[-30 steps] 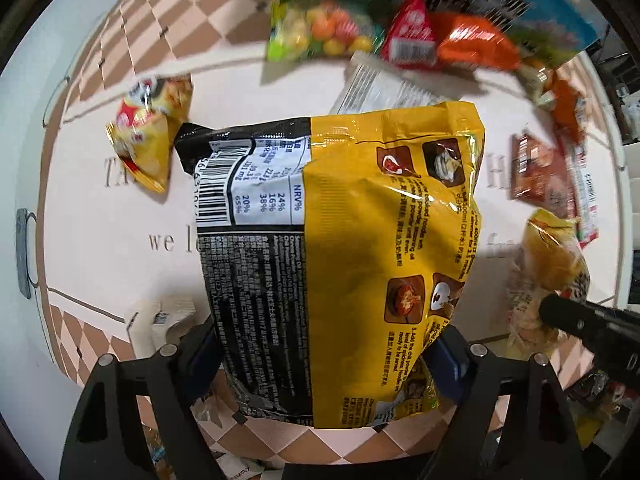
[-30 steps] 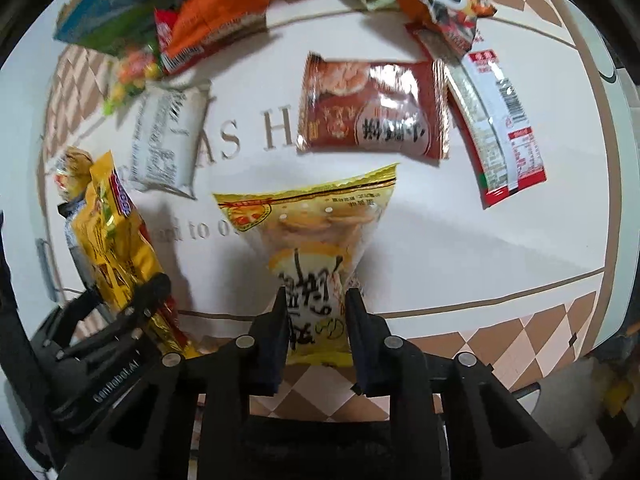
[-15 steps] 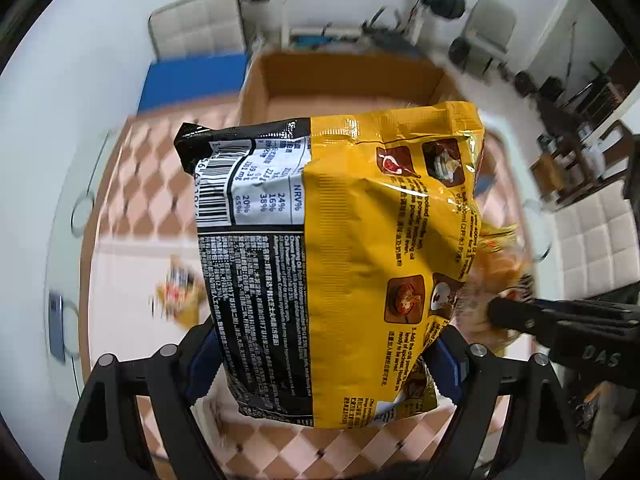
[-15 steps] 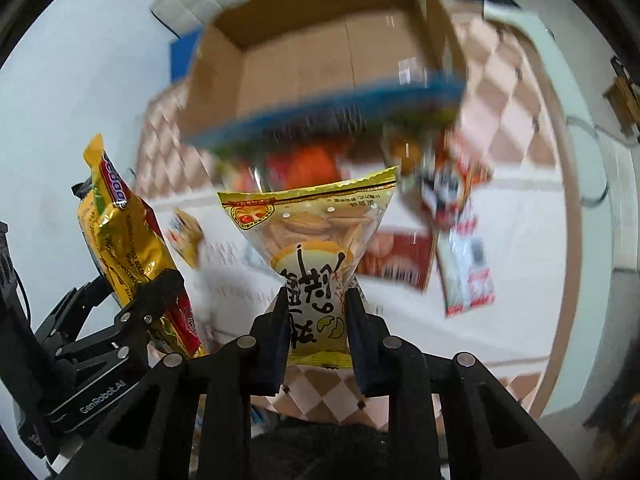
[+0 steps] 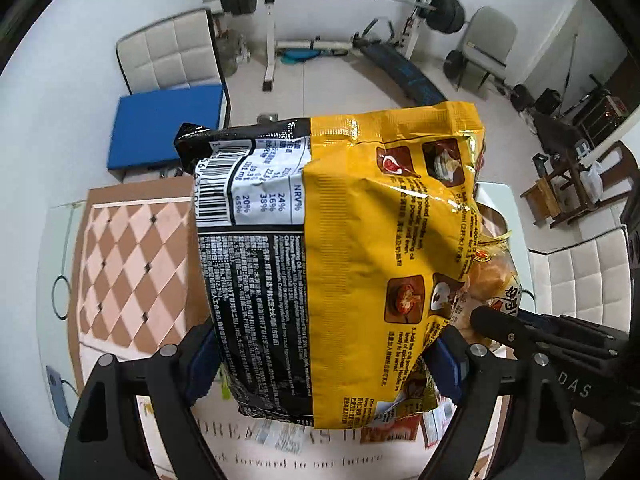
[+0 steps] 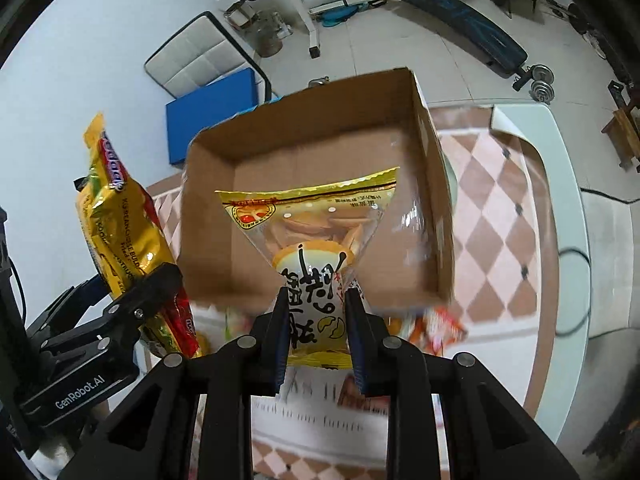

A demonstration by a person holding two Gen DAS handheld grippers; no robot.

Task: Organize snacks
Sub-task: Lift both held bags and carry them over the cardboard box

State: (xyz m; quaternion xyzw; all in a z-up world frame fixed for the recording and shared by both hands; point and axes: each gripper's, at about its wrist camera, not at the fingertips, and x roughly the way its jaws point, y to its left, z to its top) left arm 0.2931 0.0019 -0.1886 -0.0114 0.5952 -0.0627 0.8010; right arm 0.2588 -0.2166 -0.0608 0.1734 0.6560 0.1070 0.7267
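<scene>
My left gripper is shut on a large yellow and black noodle packet, held upright above the table; the packet fills the left wrist view. It also shows at the left of the right wrist view. My right gripper is shut on a small yellow snack bag, held just in front of an open cardboard box. The box looks bare inside. The right gripper and its bag appear at the right edge of the left wrist view.
The table has a checkered brown cloth. Several snack packets lie on it below the box's near wall. Chairs, a blue mat and a weight bench stand on the floor beyond.
Both grippers have lifted and tilted up from the table with their packets. The view has swung from the snack pile to the cardboard box and the room behind it.
</scene>
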